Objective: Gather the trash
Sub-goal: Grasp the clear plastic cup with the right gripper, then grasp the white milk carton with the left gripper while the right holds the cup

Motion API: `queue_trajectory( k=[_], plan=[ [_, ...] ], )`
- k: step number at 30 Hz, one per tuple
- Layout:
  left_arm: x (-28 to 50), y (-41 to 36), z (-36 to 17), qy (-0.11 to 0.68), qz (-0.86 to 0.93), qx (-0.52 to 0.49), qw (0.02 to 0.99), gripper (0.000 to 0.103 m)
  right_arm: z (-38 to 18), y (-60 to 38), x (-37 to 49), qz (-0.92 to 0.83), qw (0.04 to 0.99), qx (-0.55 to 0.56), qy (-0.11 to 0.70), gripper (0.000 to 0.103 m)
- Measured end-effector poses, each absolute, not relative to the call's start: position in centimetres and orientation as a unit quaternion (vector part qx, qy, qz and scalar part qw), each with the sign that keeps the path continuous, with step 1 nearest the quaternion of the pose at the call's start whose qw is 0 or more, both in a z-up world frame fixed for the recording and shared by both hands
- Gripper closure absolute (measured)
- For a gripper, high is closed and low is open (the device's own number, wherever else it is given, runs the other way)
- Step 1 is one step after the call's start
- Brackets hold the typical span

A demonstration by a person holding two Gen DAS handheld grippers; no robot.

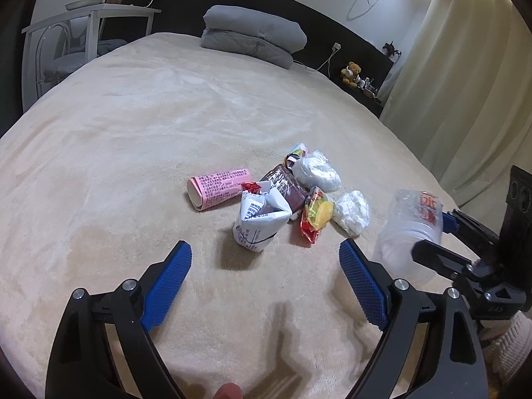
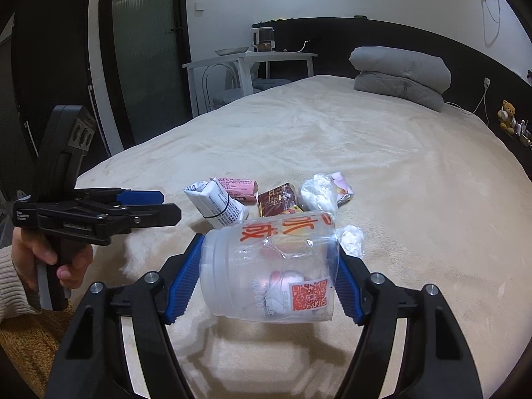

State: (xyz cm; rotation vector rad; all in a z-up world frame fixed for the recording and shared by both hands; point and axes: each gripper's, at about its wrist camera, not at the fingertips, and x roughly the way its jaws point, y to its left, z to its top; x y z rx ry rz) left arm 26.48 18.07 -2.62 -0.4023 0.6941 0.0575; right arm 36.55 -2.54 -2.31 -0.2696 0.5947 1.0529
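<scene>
In the lower middle of the right wrist view, the right gripper (image 2: 267, 277) has its blue ribbed pads pressed against both sides of a clear plastic cup (image 2: 269, 269), which lies on its side between them, lifted off the cream bedspread (image 2: 415, 199) with its shadow below. The cup is crumpled and see-through, printed with large orange-red Chinese characters near its upper edge and an orange QR code at its lower right; small grey digits beside the code are too blurred to read. In the left wrist view the same cup shows at the right edge, held in the black jaws. The left gripper (image 1: 266, 279) fills the bottom of its own view with jaws standing wide apart and nothing between them, hanging over bare bedspread just short of the trash pile. That pile sits at centre right of the left view: a pink roll (image 1: 219, 189) covered in small black Chinese print, a white paper packet (image 1: 261, 219) with dark printed text and a line around it, a dark brown wrapper (image 1: 286, 186) with pale lettering too small to read, a red and yellow wrapper (image 1: 316, 214), and two white crumpled wads (image 1: 352, 211). A folded grey quilt (image 1: 254, 35) lies at the upper centre, and a teddy bear (image 1: 350, 72) sits at the upper right.
</scene>
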Motion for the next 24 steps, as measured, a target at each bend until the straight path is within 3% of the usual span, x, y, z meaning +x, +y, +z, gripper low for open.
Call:
queue_trajectory(
  k=[9, 14, 24],
  plan=[
    [30.8, 18.0, -4.2, 0.350, 0.042, -0.181, 0.918, 0.040, -1.4, -6.1, 37.3, 0.472, 0.830, -0.109, 0.277, 0.032],
    [32.1, 18.0, -5.2, 0.361, 0.059, -0.171, 0.915, 0.068, -1.4, -7.4, 38.1, 0.460, 0.837, -0.108, 0.276, 0.032],
    [31.9, 17.0, -4.4, 0.349, 0.063, -0.156, 0.922, 0.070, -1.7, -8.6, 38.6, 0.444, 0.843, -0.098, 0.286, 0.032]
  ],
)
